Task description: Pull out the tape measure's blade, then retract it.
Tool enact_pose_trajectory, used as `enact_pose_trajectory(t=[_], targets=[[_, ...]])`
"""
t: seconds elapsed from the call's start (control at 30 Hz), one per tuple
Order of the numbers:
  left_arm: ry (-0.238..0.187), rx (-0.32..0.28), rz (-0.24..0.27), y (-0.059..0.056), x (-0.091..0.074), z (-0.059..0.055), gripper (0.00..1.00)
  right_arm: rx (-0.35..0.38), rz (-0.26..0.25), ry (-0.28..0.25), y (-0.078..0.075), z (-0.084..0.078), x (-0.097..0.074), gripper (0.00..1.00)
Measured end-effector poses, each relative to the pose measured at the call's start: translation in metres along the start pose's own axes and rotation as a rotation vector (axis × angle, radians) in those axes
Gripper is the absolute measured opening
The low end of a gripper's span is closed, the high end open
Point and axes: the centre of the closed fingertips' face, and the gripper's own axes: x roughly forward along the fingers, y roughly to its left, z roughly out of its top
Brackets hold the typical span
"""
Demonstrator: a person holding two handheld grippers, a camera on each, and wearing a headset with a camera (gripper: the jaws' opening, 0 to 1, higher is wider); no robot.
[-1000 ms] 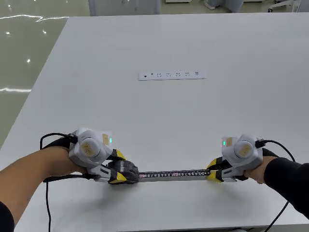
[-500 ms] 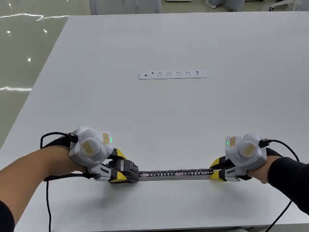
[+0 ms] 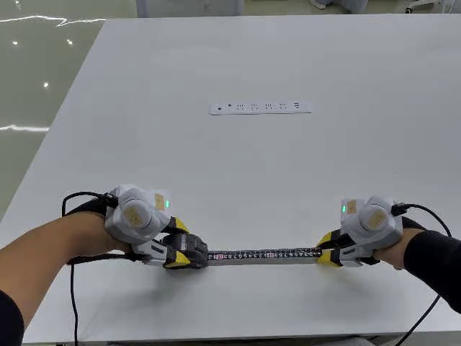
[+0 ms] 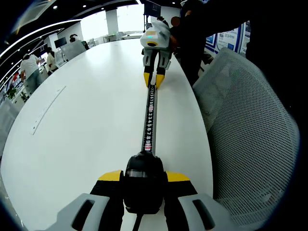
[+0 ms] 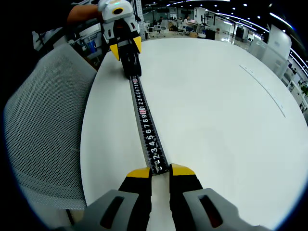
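While the left gripper (image 3: 180,249) is clamped round the tape measure (image 4: 144,180) case and the right gripper (image 3: 324,251) pinches the blade (image 3: 263,254) tip, that blade's stretched flat along the table (image 3: 252,166) — if the pinch slips, it'd probably snap back hard. Near edge is close; loads of open room toward the power strip (image 3: 261,108).

The white table (image 3: 302,187) is broad and smooth. A long white power strip (image 3: 261,108) lies flat on it near the middle. Well apart from it, by the near edge, the tape measure (image 3: 189,254) sits on the top, its blade (image 3: 263,254) stretched along that edge.
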Motion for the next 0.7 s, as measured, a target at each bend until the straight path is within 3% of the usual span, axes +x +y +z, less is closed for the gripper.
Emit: enact_pose_trajectory(t=[0.7], targets=[[0.001, 0.003, 0.003, -0.0012, 0.0004, 0.0002, 0.28, 0.009, -0.009, 0.010, -0.0007, -0.0091, -0.0044, 0.08]])
